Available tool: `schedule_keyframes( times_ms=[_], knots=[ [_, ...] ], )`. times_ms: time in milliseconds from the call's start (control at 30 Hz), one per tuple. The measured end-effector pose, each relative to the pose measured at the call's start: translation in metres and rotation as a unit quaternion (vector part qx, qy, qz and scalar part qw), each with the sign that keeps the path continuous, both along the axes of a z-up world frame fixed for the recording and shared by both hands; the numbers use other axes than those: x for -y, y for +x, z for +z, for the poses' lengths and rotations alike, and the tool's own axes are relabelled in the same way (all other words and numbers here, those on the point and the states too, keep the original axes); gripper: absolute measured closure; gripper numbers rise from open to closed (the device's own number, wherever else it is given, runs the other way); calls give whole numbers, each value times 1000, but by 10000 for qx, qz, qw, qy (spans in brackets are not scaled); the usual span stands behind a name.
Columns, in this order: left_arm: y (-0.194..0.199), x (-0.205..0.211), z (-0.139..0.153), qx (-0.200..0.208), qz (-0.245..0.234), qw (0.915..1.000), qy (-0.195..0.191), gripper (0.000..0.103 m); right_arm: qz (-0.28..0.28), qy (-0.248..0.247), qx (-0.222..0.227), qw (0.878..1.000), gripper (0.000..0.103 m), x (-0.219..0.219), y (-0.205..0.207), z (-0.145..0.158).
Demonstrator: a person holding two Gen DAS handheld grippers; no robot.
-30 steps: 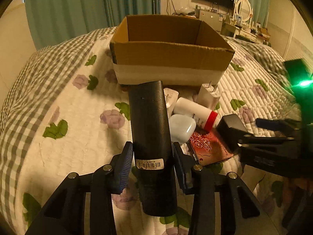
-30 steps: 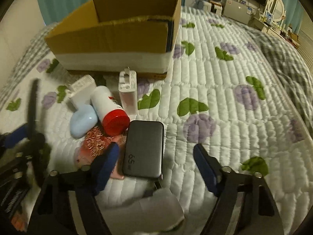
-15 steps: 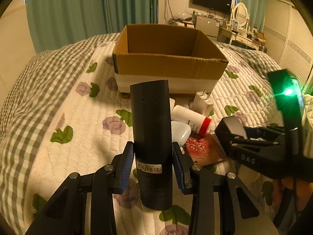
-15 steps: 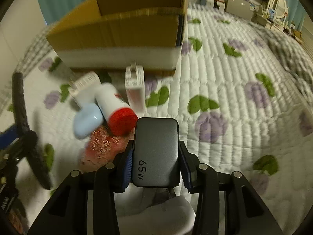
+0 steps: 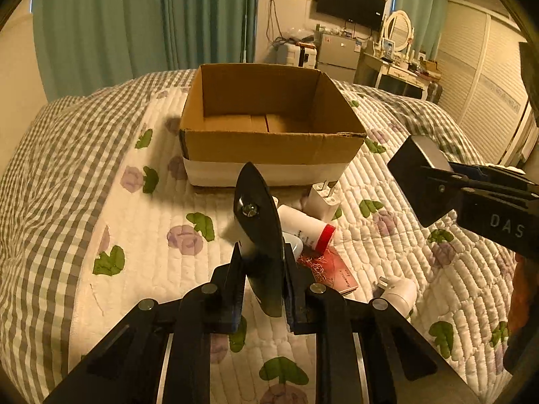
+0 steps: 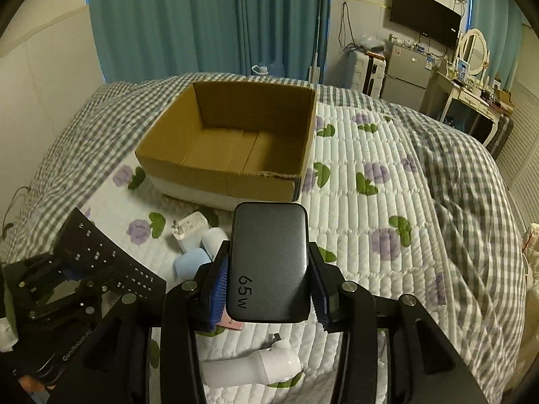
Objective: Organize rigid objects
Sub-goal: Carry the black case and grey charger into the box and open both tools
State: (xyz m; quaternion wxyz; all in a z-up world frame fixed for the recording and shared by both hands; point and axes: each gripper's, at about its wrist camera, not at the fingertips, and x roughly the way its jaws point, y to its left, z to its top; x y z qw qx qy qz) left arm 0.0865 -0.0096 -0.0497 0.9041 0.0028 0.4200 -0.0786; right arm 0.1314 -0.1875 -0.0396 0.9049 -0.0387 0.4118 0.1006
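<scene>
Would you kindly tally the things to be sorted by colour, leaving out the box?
Black or dark grey: 2, remote, charger.
White: 4, far plug, bottle, near plug, blurred piece behind the remote.
Pale blue: 1, case.
Red: 1, booklet.
Total: 8.

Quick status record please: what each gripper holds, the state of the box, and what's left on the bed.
left gripper: shut on black remote, held edge-on
right gripper: shut on dark charger marked 65w
cardboard box: open, nothing visible inside
bed: white plug, red-capped bottle, red booklet, pale blue case, white device
stage: both items lifted, not yet over the box
</scene>
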Motion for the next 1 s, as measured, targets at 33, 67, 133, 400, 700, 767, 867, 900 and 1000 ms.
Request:
schedule_keyframes(
  times_ms=[33,67,133,400,700,767,867,900,1000],
  knots=[
    [-1,0,2,25,-11,10000,9,83,12,11,10,10000,61,1,0,2],
    [0,1,7,57,-34,10000,18,83,41,41,-2,10000,61,2,1,5],
    [4,2,19,125,-93,9999,-34,83,99,98,6,9999,61,2,5,9],
    [47,7,84,627,-348,9973,148,83,294,171,362,9988,61,-3,47,50],
    [140,16,81,330,-520,9972,420,83,445,113,569,9973,61,-17,115,68],
    [157,13,75,221,-498,9982,241,84,461,121,509,9976,61,-19,129,59],
    [179,11,67,104,-511,9986,135,84,473,113,369,9981,61,-21,145,42],
    [184,12,64,82,-510,9985,166,84,490,105,341,9982,61,-22,149,37],
    [198,18,52,28,-462,9979,443,83,542,115,246,9982,62,-21,158,21]
  ],
)
